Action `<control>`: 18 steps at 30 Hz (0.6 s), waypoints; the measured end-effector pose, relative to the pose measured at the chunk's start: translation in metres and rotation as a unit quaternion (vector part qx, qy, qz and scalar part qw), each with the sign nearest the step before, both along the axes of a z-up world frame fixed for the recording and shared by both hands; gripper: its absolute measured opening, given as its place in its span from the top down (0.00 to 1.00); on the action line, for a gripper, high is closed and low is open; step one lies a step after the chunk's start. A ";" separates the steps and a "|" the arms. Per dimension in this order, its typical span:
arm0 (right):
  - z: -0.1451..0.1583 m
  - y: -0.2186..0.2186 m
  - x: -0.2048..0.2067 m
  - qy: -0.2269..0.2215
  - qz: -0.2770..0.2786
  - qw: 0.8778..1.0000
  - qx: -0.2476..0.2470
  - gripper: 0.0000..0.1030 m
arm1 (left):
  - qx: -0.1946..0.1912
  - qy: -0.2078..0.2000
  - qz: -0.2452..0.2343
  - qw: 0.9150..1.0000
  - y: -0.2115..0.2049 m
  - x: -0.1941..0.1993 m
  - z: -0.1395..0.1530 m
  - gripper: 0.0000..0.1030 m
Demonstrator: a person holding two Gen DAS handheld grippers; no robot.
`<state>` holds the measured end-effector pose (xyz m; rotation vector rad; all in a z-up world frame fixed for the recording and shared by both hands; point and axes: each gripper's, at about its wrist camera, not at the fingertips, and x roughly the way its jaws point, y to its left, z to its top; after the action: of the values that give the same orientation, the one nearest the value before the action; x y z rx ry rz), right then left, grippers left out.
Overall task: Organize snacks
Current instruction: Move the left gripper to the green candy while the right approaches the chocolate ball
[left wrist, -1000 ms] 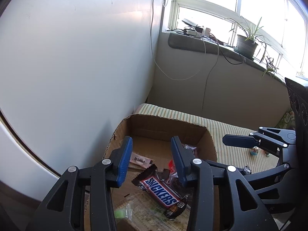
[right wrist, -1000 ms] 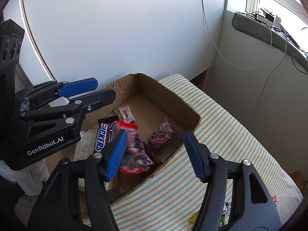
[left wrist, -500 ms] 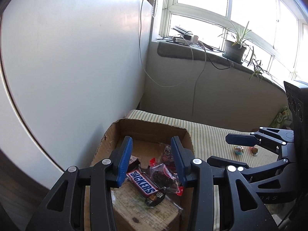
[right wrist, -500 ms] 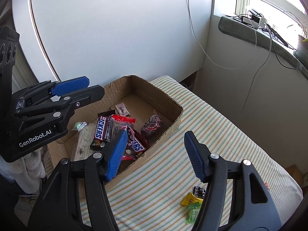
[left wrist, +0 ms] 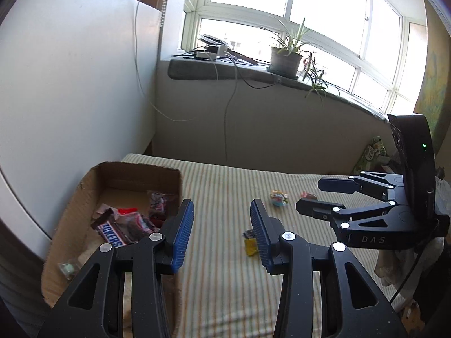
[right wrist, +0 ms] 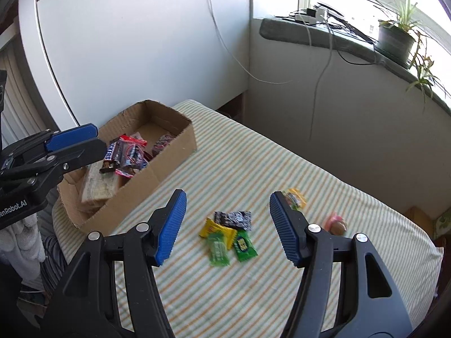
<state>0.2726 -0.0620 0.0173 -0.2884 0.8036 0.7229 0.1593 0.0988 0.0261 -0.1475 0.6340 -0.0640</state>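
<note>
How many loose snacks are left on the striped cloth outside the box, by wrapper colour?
Green wrapper: 2, second one
Yellow wrapper: 2, second one
Black wrapper: 1
Pink wrapper: 1
Total: 6

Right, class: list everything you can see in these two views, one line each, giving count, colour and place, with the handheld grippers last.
Cardboard box: one, brown, far left of the striped cloth, against the white panel.
Snickers bar: one, brown wrapper, inside the box.
Red-and-white packets: a few, inside the box.
Green sweets: two, on the cloth.
Yellow sweet: one, touching the green ones.
Black sweet: one, behind the yellow.
Pink-wrapped sweet: one, far right.
Striped cloth: one, green, orange and white.
Potted plant: one, on the windowsill.
Left gripper: open, empty.
Right gripper: open, empty.
</note>
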 end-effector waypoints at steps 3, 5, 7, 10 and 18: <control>-0.007 -0.028 0.009 0.006 -0.024 1.000 0.000 0.38 | -0.013 0.014 -0.020 1.000 -0.016 0.002 -0.014 0.61; -0.013 -0.043 0.018 0.015 -0.041 0.999 0.000 0.38 | -0.021 0.025 -0.030 0.999 -0.025 0.002 -0.025 0.61; -0.021 -0.057 0.027 0.024 -0.055 0.998 0.001 0.38 | -0.021 0.038 -0.040 0.998 -0.034 0.003 -0.037 0.61; -0.035 -0.074 0.040 0.029 -0.078 0.997 -0.001 0.38 | -0.025 0.057 -0.048 0.997 -0.047 0.008 -0.055 0.61; -0.073 -0.099 0.063 0.034 -0.104 0.993 -0.032 0.38 | -0.024 0.111 -0.065 0.991 -0.070 0.029 -0.096 0.61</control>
<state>0.3360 -0.1615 -0.0552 -0.2333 0.9082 0.5142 0.1882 0.0291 -0.0703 -0.1609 0.8645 -0.1917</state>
